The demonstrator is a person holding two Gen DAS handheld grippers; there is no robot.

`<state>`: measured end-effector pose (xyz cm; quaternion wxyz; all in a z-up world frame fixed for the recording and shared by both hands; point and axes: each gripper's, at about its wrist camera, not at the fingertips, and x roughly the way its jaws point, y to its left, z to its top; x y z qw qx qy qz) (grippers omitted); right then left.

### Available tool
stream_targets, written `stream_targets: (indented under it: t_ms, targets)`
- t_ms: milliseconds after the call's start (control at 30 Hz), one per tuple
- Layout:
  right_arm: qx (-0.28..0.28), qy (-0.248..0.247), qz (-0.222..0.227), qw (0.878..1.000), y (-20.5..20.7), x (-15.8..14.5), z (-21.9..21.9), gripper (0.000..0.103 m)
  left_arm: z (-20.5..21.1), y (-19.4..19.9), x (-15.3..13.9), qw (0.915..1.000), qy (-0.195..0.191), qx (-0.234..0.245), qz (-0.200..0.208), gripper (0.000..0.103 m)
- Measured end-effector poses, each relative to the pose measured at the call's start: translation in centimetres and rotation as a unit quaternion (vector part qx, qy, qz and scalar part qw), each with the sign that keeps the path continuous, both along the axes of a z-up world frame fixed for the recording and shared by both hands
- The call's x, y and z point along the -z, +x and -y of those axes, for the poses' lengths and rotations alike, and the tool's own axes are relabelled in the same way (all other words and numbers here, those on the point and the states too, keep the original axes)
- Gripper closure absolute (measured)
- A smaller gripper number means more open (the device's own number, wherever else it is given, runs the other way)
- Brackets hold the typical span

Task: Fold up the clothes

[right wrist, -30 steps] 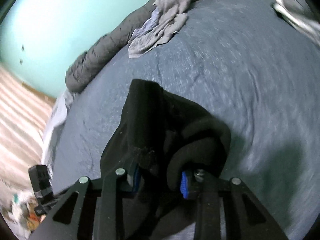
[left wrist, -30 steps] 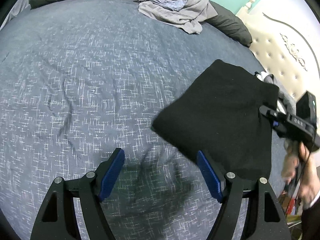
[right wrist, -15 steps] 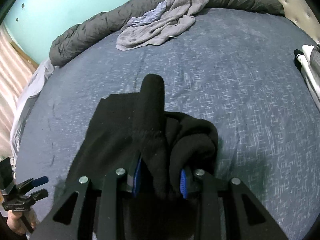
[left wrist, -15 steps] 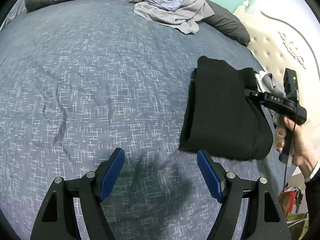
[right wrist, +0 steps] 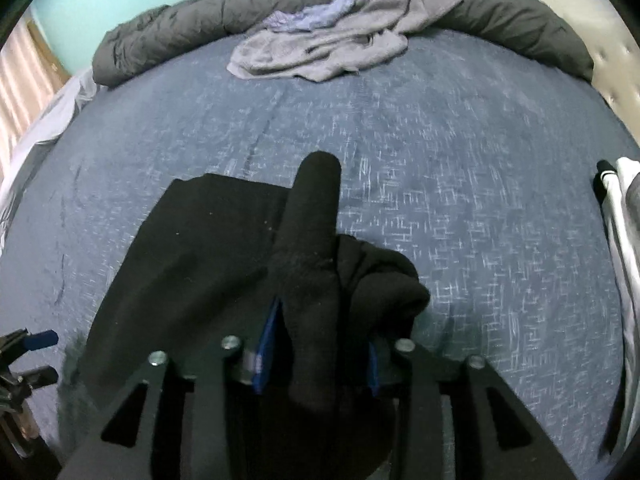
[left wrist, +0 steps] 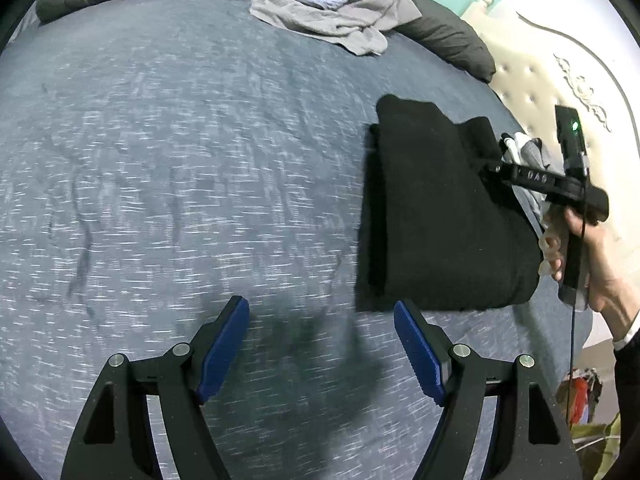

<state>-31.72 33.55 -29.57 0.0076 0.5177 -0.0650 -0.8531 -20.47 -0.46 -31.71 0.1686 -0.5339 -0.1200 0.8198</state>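
A black garment [left wrist: 432, 220] lies folded on the blue bedspread [left wrist: 160, 160], at the right of the left wrist view. My right gripper [right wrist: 320, 356] is at its far right edge, and its jaws are opening. A thick upright fold of the black garment [right wrist: 208, 248] still stands between the blue pads [right wrist: 268, 344], loosely. The same gripper [left wrist: 492, 168] shows in the left wrist view, held by a hand [left wrist: 592, 264]. My left gripper [left wrist: 320, 344] hovers open over bare bedspread, just left of the garment's near corner, with nothing between its fingers.
A heap of grey and pale blue clothes [left wrist: 332, 20] lies at the far side, against a rolled dark grey duvet [right wrist: 160, 44]. Folded white and grey items [right wrist: 624, 208] sit by the right edge. A padded headboard [left wrist: 560, 92] bounds the right.
The black garment, first hanging from the right gripper, now lies flat and folded on the bed further right. The right gripper rolled upright and its pads spread slightly. The left gripper drifted a little.
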Motion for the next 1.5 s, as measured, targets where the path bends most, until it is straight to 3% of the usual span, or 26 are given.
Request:
stream_targets:
  t_ms: [67,133,233,400,433,467,533,667,900,1000,1167,1300,1367,1500]
  targets:
    - [0.015,-0.01,-0.009,1.0,0.4,-0.5,-0.8,0.048,-1.0,-0.1,0.1,1.0,0.002,0.008,-0.002,0.025]
    - [0.03,-0.022,-0.026,0.999,1.4,-1.6,-1.5,0.047,-1.8,-0.3,0.0,0.9999,0.003,0.011,-0.003,0.025]
    - [0.05,-0.036,-0.048,0.997,3.2,-3.3,-2.5,0.038,-3.0,-0.6,-0.1,0.9999,0.006,0.014,-0.007,0.025]
    - [0.055,-0.072,-0.085,0.992,8.2,-5.3,-2.9,0.038,-5.1,-1.5,0.3,0.9996,-0.011,0.019,-0.016,0.025]
    - [0.053,-0.077,-0.087,0.992,9.1,-5.3,-2.8,0.041,-5.4,-1.6,0.5,0.9997,-0.012,0.019,-0.014,0.025]
    - [0.049,-0.085,-0.085,0.992,9.9,-5.0,-2.3,0.054,-5.7,-1.8,0.7,0.9997,-0.012,0.019,-0.013,0.025]
    - [0.047,-0.096,-0.075,0.991,11.2,-3.8,-1.5,0.069,-6.3,-2.0,1.1,0.9995,-0.021,0.021,-0.01,0.025]
    - [0.046,-0.106,-0.055,0.992,12.1,-0.9,-0.3,0.083,-7.0,-2.2,1.6,0.9991,-0.032,0.025,-0.011,0.025]
    - [0.06,-0.084,-0.043,0.994,12.2,2.8,-0.3,0.087,-7.5,-2.6,3.2,0.9976,-0.058,0.037,-0.012,0.026]
    - [0.057,-0.077,-0.046,0.994,12.1,3.0,-0.6,0.087,-7.2,-2.6,3.1,0.9981,-0.052,0.031,-0.014,0.026]
    - [0.106,-0.108,-0.077,0.986,14.3,0.7,-2.7,0.087,-6.2,-2.2,1.8,0.9982,-0.049,0.02,-0.029,0.026]
    - [0.069,-0.12,-0.085,0.987,15.6,-0.4,-0.8,0.087,-7.0,-2.3,2.4,0.9972,-0.064,0.033,-0.022,0.026]
    - [0.052,-0.112,-0.071,0.99,15.6,0.1,0.4,0.087,-7.2,-2.6,3.3,0.997,-0.068,0.037,-0.009,0.026]
    - [0.078,-0.124,-0.044,0.988,15.1,2.3,0.3,0.087,-6.4,-2.9,3.1,0.9987,-0.04,0.032,0.003,0.026]
